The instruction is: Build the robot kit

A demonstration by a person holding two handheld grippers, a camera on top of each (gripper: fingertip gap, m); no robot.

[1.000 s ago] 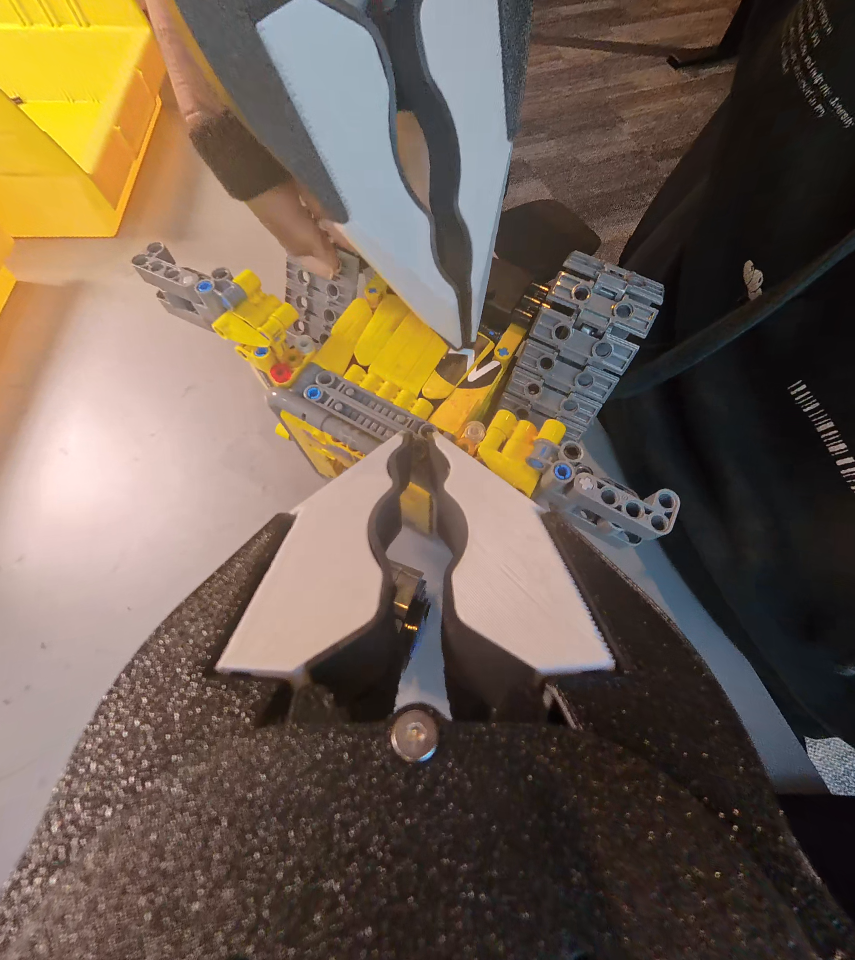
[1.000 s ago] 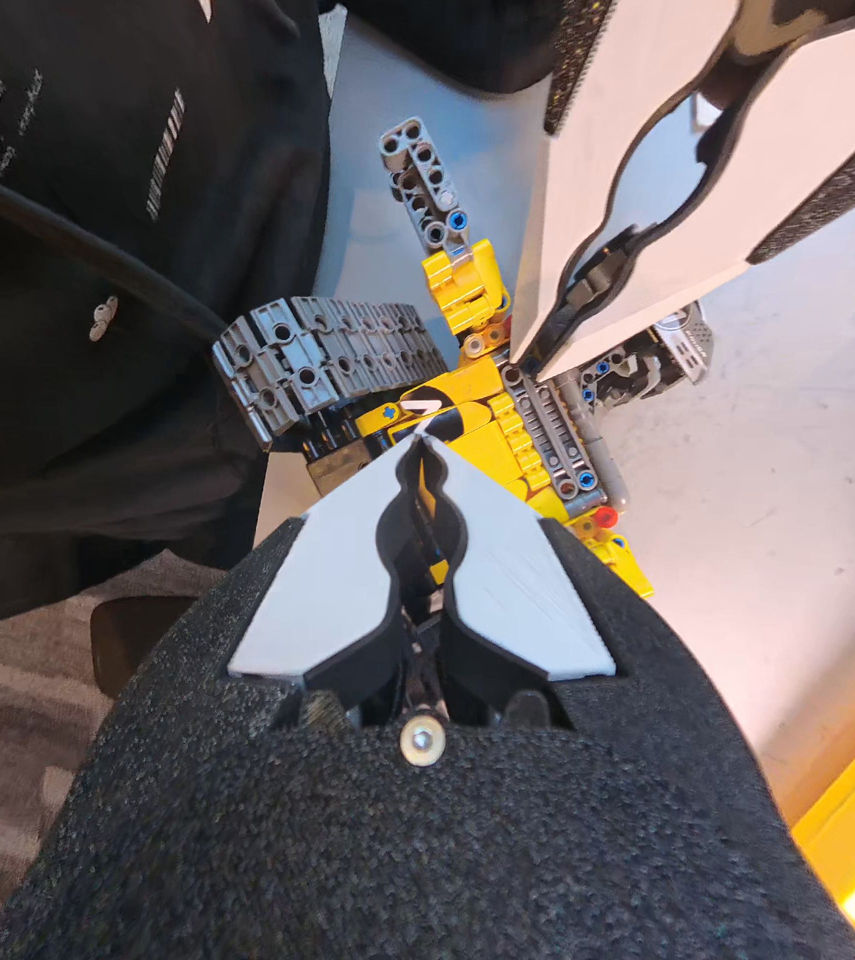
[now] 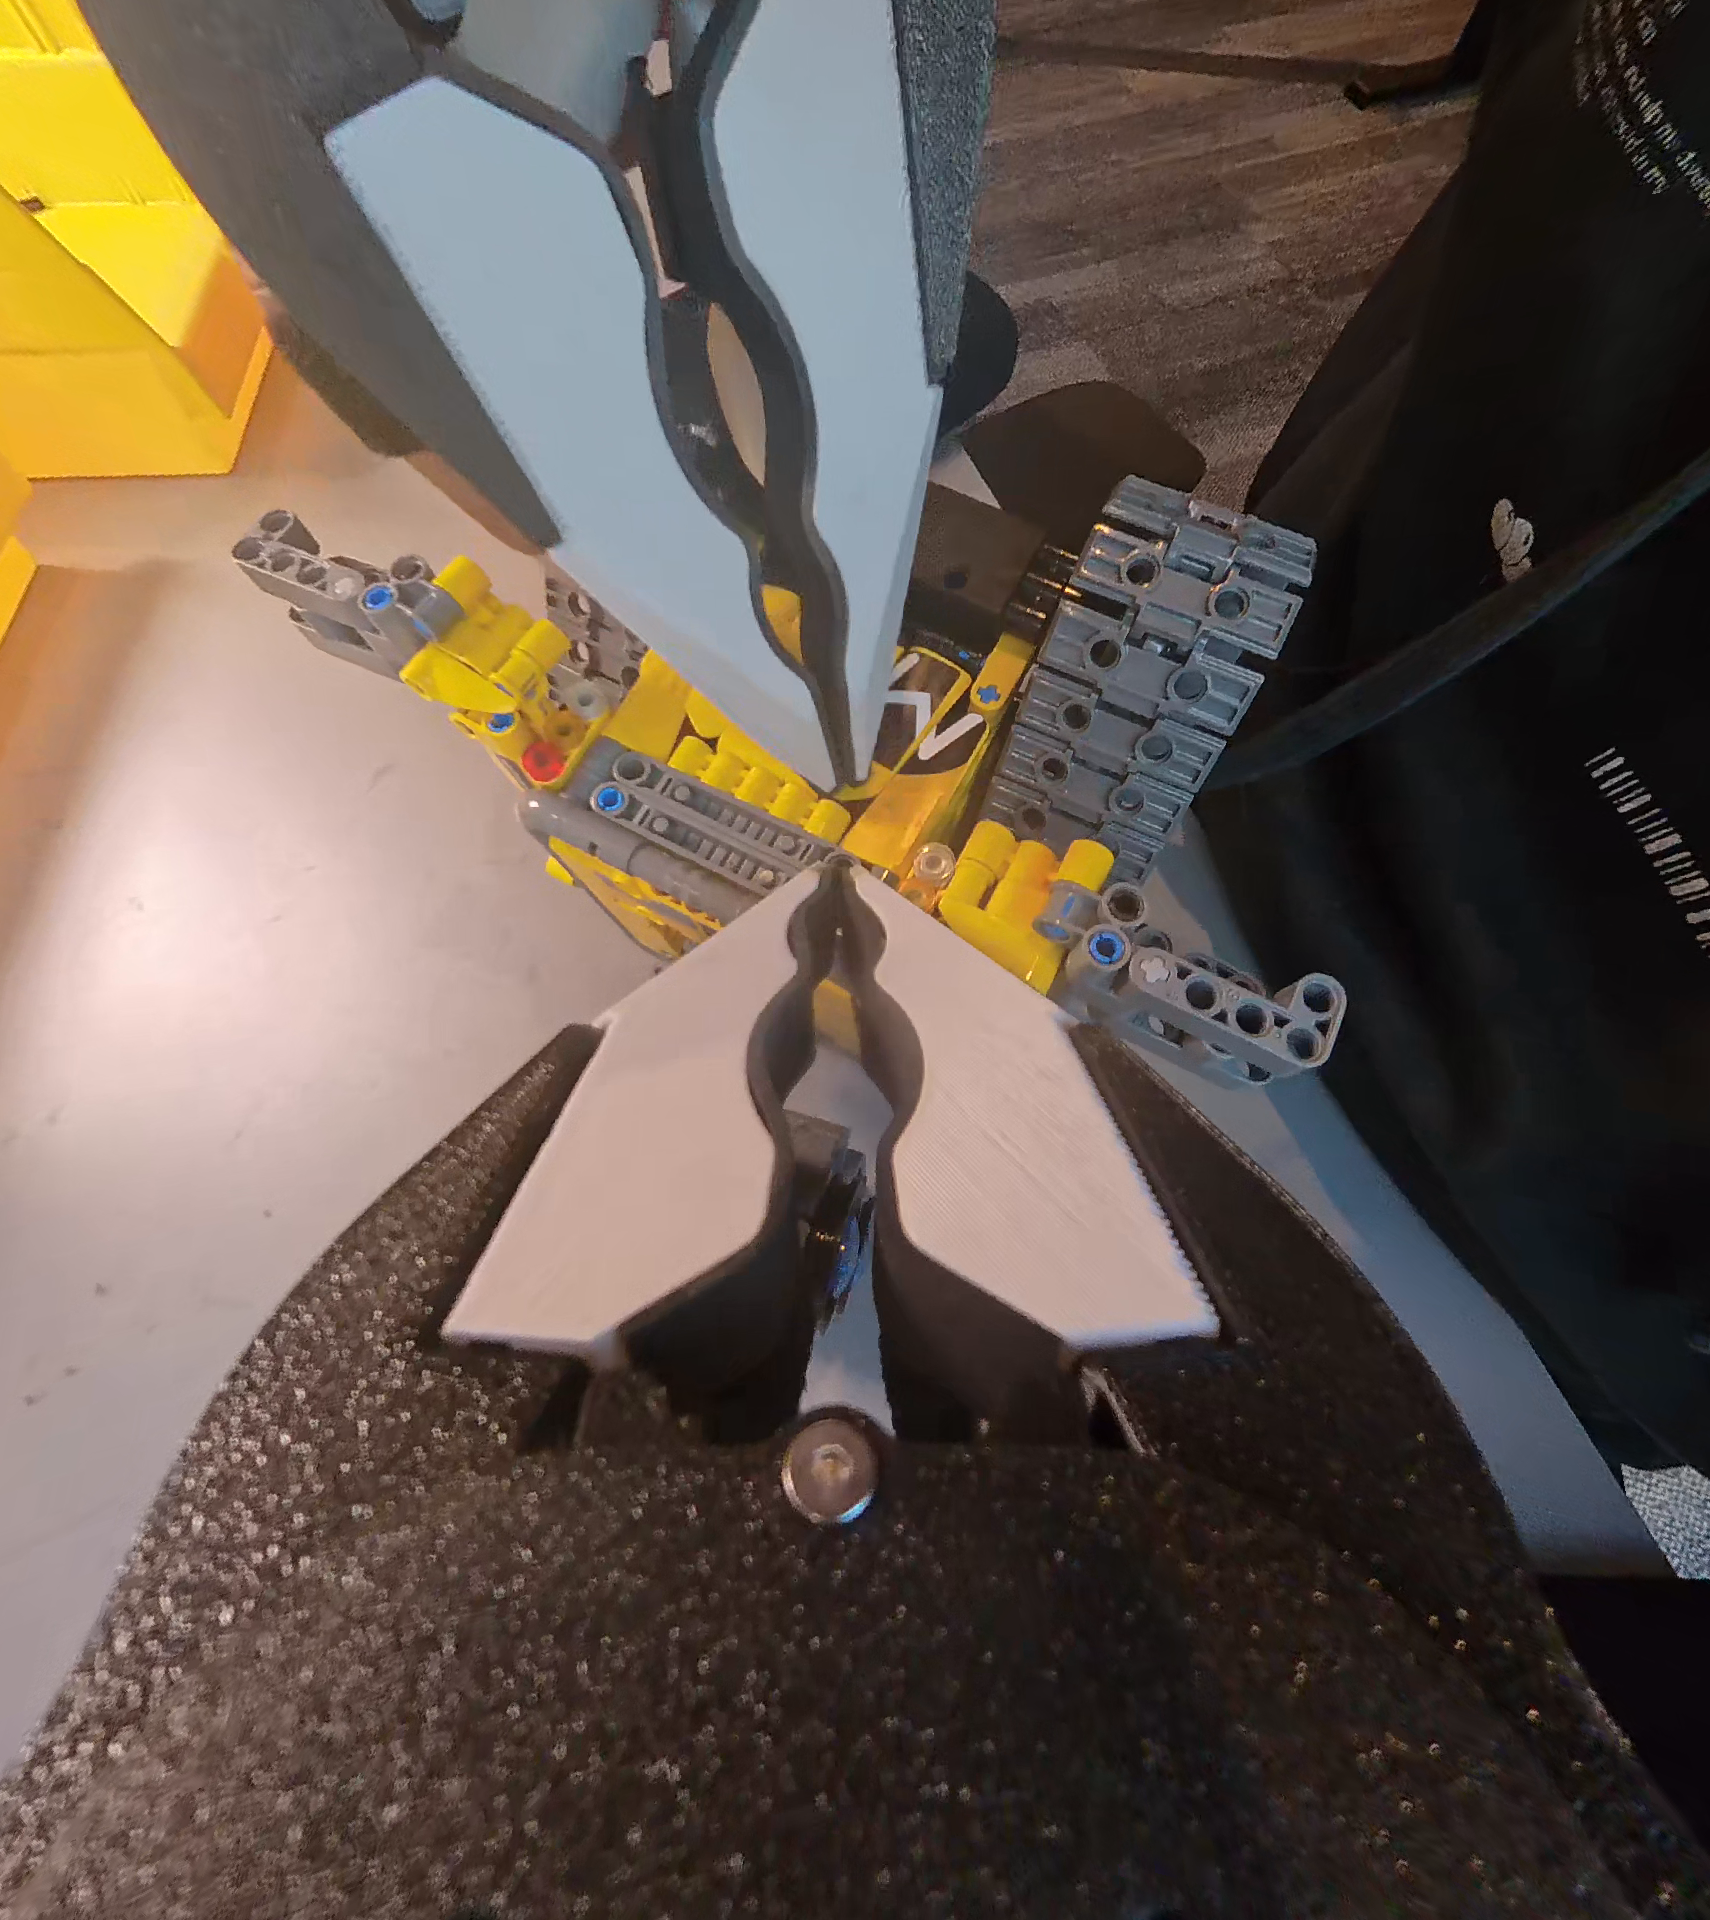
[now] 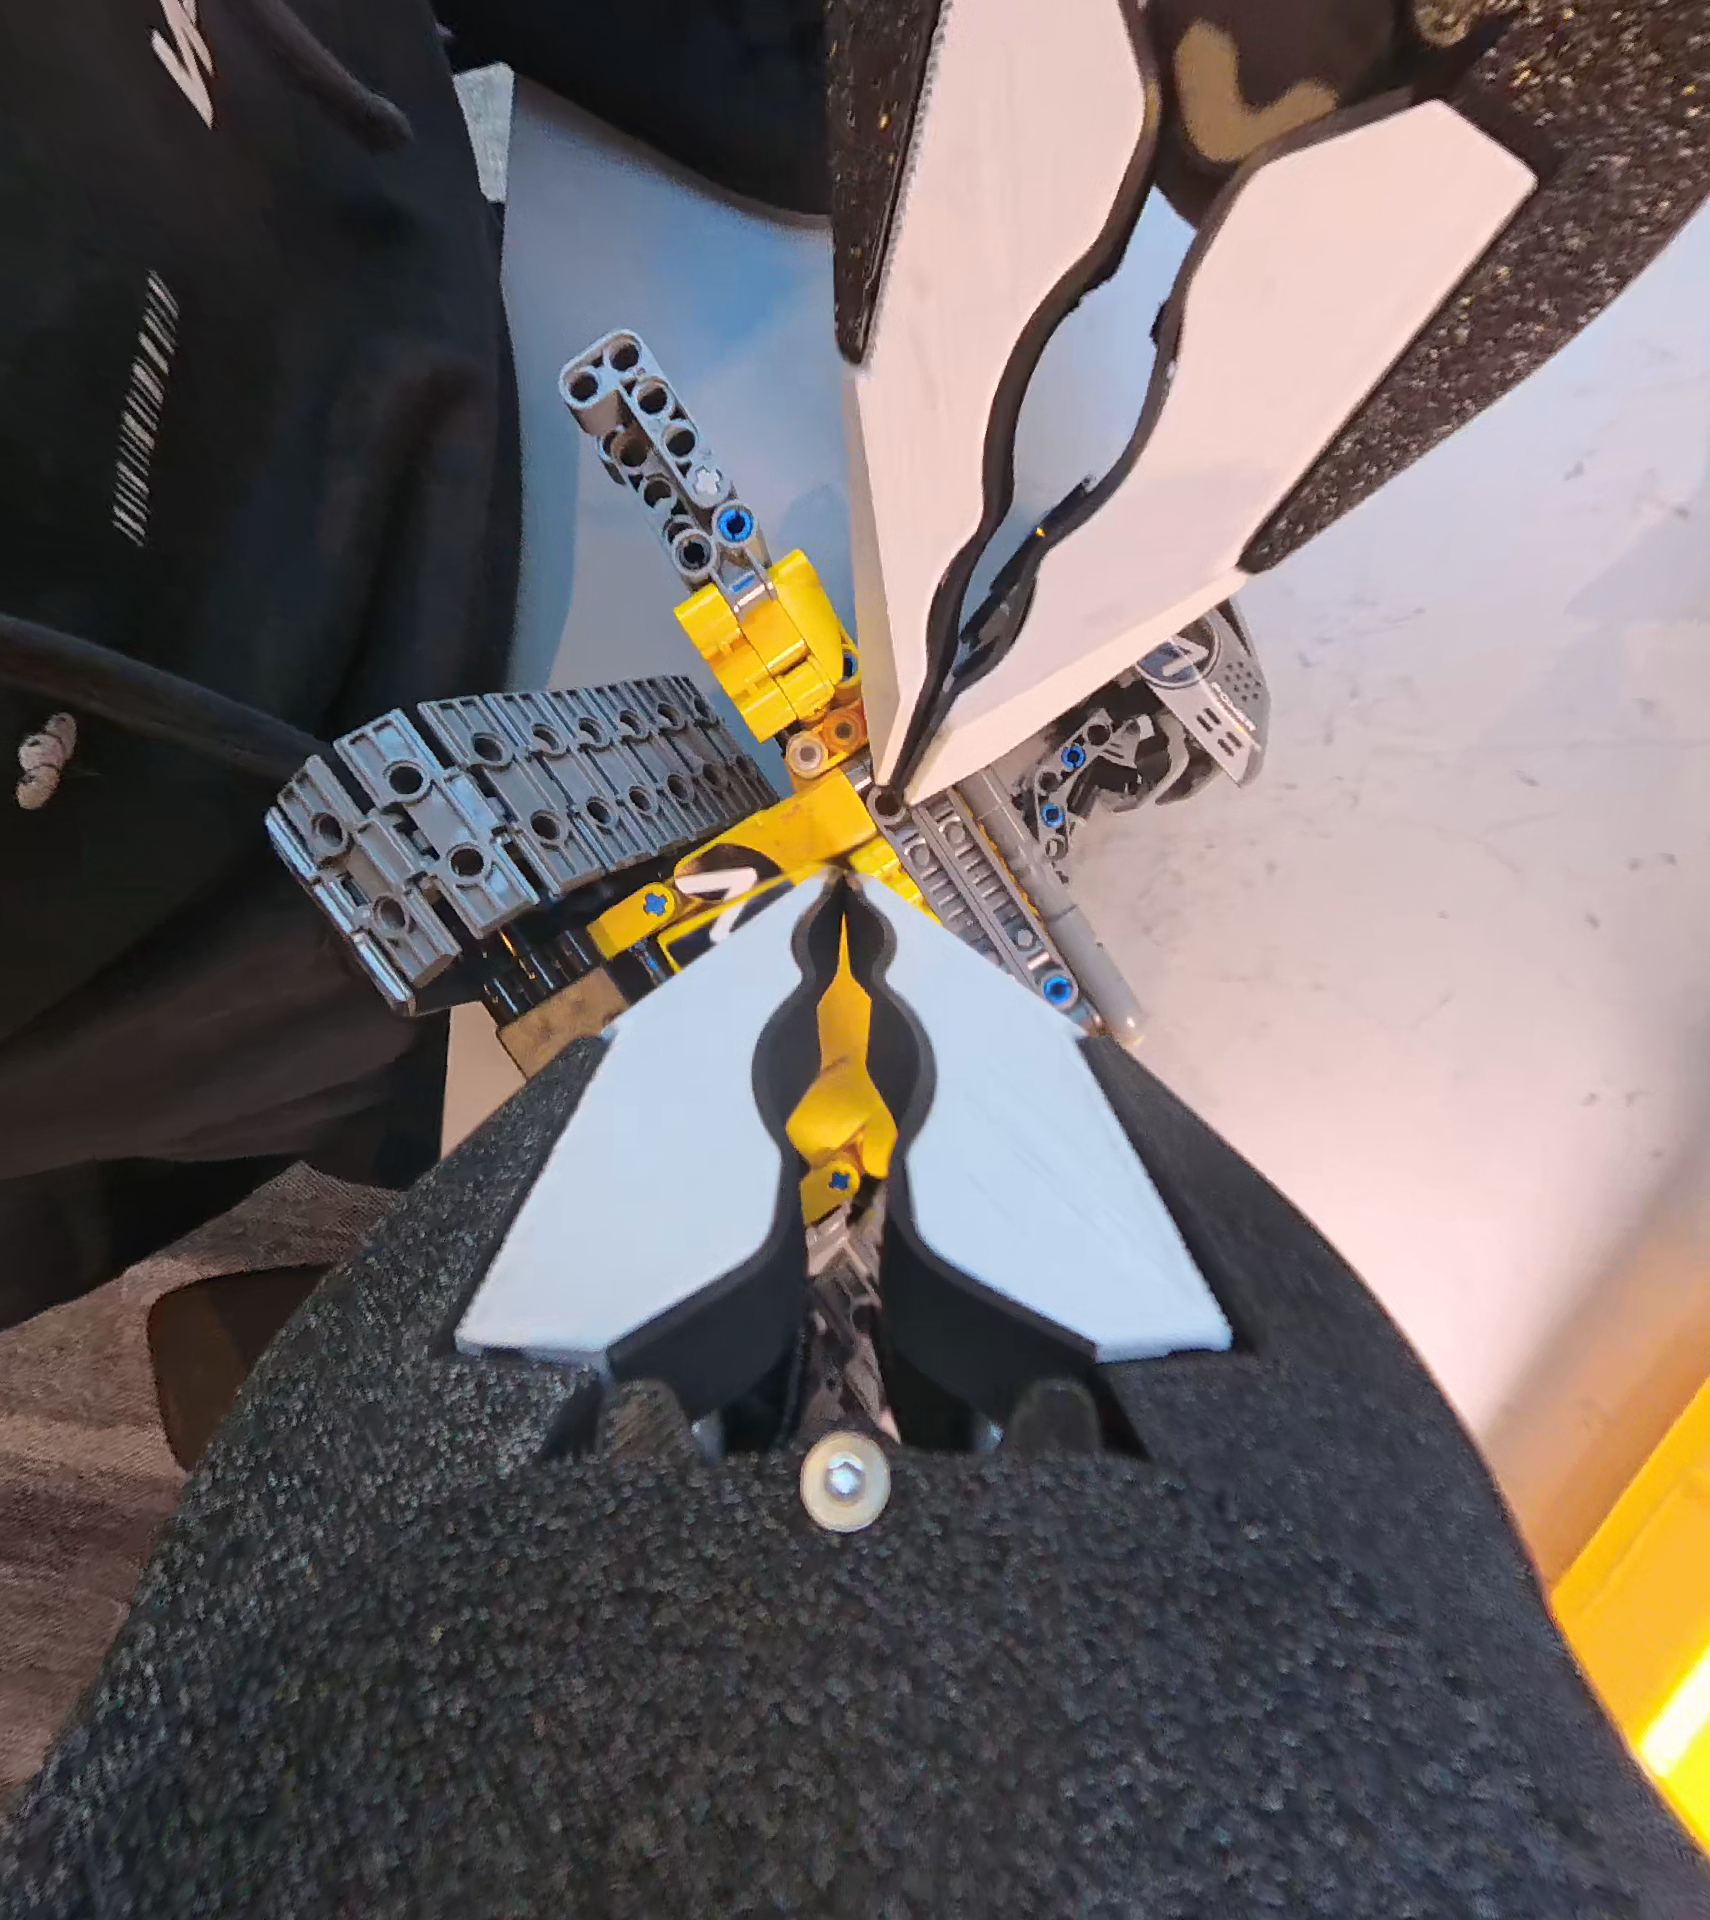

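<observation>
At table edge | left gripper pressed together at 6 o'clock, right gripper at 12, bracing brick vehicle.

We see the left gripper with its white fingers pressed together at the tips. Our right gripper is closed the same way, and the two point at each other, tips nearly meeting.

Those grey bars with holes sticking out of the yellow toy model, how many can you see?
2. One grey holed bar juts out at the table edge by the person in dark clothing; the other points toward the yellow bins. More may be hidden under the grippers.
</observation>
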